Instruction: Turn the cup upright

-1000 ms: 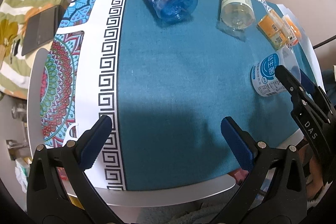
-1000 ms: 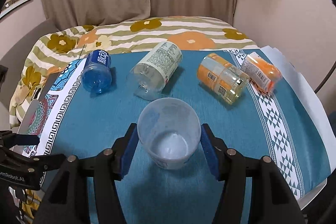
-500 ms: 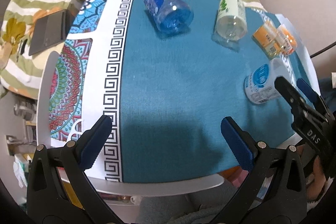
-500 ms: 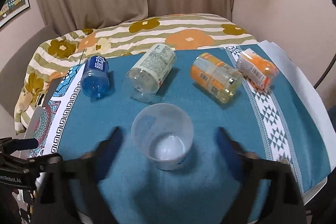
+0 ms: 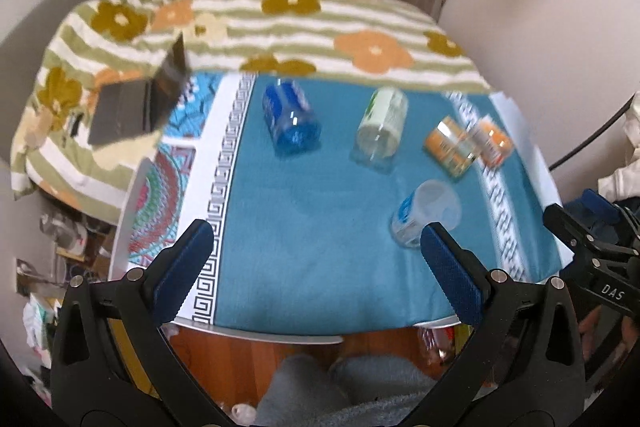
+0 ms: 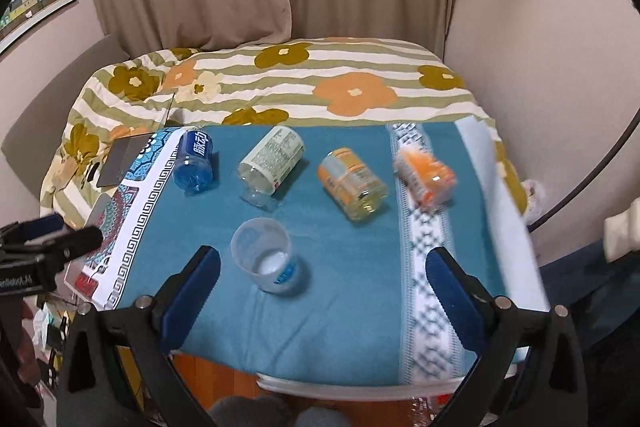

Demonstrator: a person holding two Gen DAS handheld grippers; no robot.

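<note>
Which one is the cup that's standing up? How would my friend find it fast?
Start at the teal cloth on the table, then look at the edge nearer the person, in front of the row of four containers lying on their sides. There stands the cup, alone. It is the only thing upright with its open mouth up, frosted clear with a blue label low on its side.

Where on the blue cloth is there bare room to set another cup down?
Bare blue cloth lies between the upright cup and the white patterned stripe, in front of the orange-labelled jar. A second patch runs from the cup's left to the key-pattern border. The far edge is crowded: blue bottle, clear bottle, jar, orange bottle.
</note>
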